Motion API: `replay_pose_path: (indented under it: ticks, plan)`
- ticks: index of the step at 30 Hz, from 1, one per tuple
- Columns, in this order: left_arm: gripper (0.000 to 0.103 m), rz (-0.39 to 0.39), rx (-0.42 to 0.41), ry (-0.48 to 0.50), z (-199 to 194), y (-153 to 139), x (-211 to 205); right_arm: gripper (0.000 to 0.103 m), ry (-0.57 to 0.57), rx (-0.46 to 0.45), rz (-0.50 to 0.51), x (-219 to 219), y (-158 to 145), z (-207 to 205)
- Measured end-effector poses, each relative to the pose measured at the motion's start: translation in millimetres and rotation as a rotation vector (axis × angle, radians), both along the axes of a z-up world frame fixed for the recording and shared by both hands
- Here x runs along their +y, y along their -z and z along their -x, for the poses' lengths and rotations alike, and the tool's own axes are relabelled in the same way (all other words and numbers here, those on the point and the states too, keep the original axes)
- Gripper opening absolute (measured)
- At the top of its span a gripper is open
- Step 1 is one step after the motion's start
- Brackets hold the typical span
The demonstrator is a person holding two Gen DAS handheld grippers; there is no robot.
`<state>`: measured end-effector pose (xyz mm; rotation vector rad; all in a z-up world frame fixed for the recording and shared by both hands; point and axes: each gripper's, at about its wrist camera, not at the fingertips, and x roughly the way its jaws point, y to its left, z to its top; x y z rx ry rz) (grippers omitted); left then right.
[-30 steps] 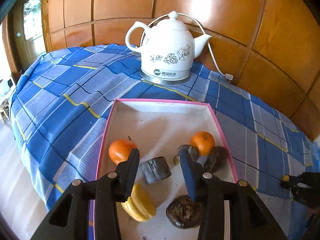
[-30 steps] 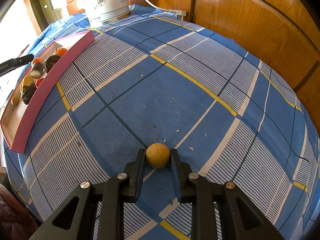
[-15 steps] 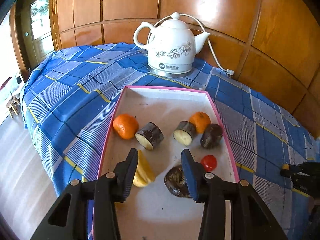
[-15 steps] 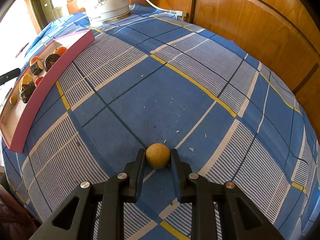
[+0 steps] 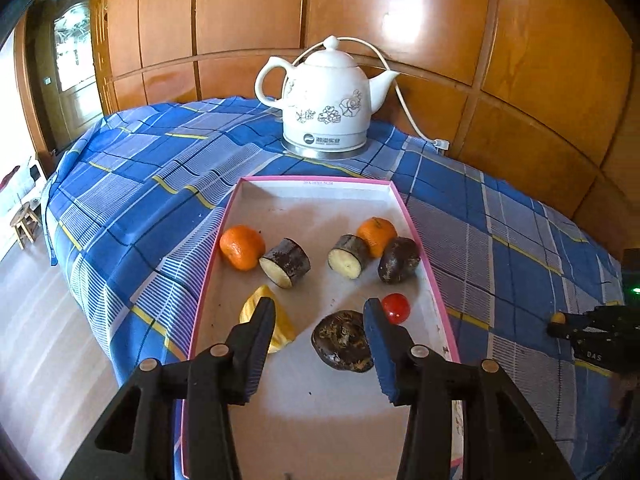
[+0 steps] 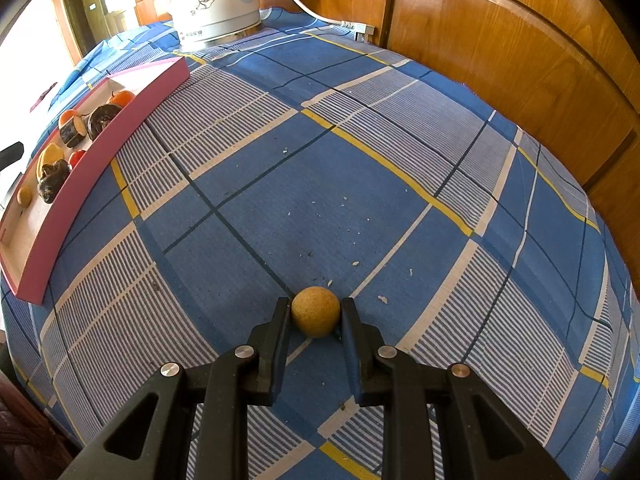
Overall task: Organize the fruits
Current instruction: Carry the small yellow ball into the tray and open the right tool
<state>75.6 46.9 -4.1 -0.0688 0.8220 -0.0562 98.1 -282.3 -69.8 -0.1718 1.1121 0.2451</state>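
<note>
Right hand-held gripper (image 6: 315,312) around ball (image 6: 315,311), kettle (image 6: 216,0) beyond

My left claw (image 5: 320,320) hides part of the yellow ridged fruit (image 5: 280,322); the pink-rimmed white tray (image 5: 208,280) runs off the bottom edge.

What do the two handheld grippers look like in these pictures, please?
Both are matte black plastic. The left gripper and right gripper each have two flat, tapering fingers with dark blue inner pads, hinged on angular triangular arms with cut-out openings and round silver rivets. No cables, hands or sleeves show.
</note>
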Motion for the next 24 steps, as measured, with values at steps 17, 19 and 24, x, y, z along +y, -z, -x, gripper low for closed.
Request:
replay_pose_path:
  ticks: [17,19,24]
  plan:
    - [0.047,0.005,0.026,0.021,10.6,5.8,-6.6,0.024,0.000,-0.001,-0.002,-0.2,-0.3,0.4]
    - [0.047,0.006,0.026,0.018,11.9,5.7,-6.1,0.024,0.000,-0.002,-0.001,-0.3,-0.2,0.4]
    - [0.047,0.012,0.017,-0.010,12.4,2.6,4.5,0.024,0.001,-0.005,0.002,-0.1,-0.5,0.8]
